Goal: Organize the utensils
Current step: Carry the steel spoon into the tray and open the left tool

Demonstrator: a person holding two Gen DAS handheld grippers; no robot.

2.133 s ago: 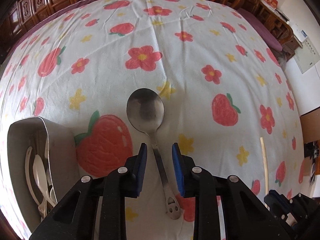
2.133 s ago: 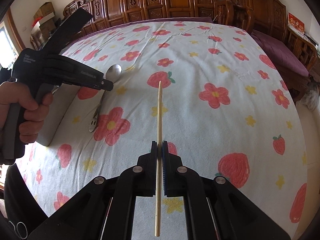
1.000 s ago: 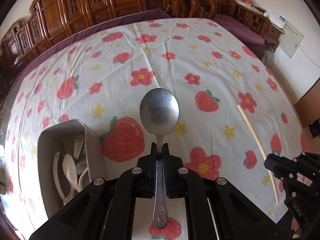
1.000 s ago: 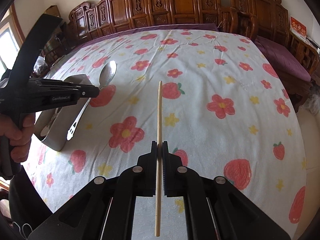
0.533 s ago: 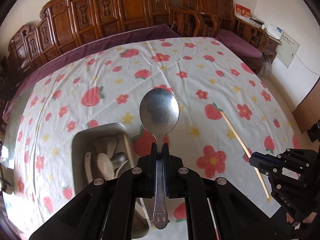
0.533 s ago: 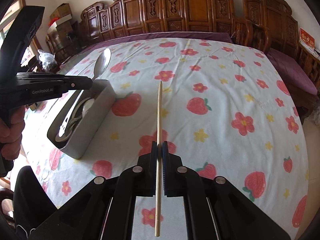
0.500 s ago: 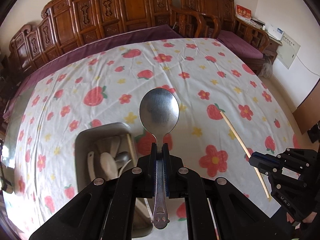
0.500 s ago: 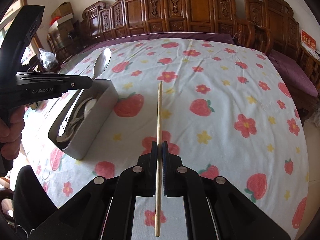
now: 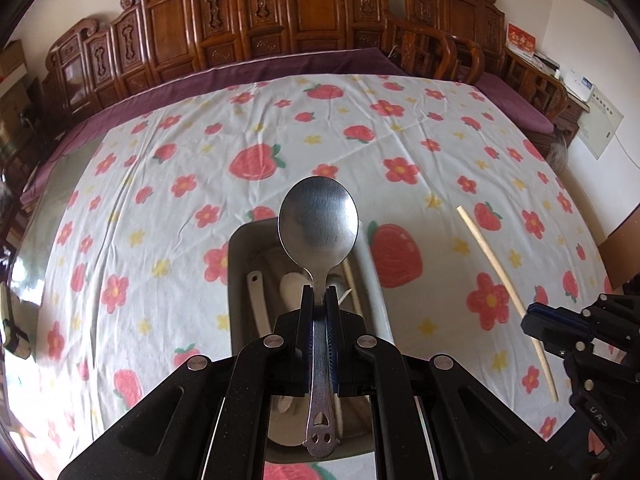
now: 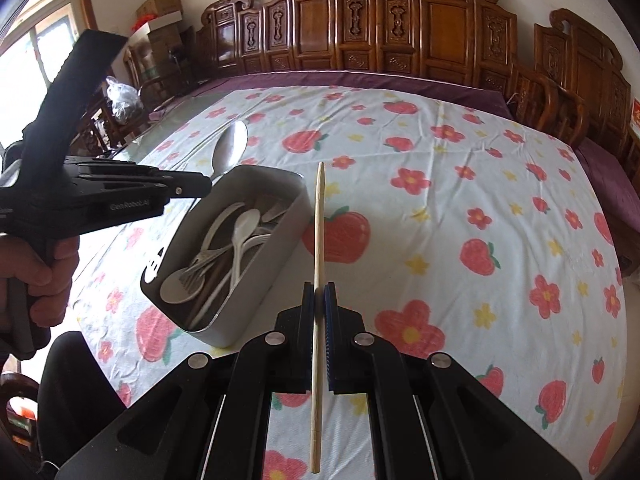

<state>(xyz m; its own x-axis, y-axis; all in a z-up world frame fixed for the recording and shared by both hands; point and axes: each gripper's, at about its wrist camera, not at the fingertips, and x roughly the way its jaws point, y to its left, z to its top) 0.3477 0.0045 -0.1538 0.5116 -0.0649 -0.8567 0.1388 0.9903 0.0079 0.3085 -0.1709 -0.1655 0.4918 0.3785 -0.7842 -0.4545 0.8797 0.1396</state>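
1. Since the earlier frames, both grippers have lifted their utensils off the tablecloth (image 9: pixel 160 200) and travelled toward the grey container (image 10: pixel 256 280); the metal spoon (image 9: pixel 318 220) is now hanging directly above the container's open top instead of lying on the cloth beside it.
2. The left gripper (image 9: pixel 319 300) is clamping the spoon by the neck of its handle, jaws closed tight on it, bowl pointing forward and away, handle end hanging back between the gripper's arms.
3. The right gripper (image 10: pixel 319 296) is gripping a single wooden chopstick (image 10: pixel 318 280) near its middle, jaws fully closed on it; the stick is running straight ahead, and its far tip is sitting just beside the container's right wall.
4. The container is resting on the tablecloth and is holding white plastic spoons (image 10: pixel 244 236) and metal forks (image 10: pixel 200 268) in a loose pile.
5. A person's hand (image 10: pixel 36 276) is wrapping around the left gripper's handle at the left edge of the right wrist view.
6. Carved wooden chairs (image 9: pixel 312 12) are lining the far side of the table.
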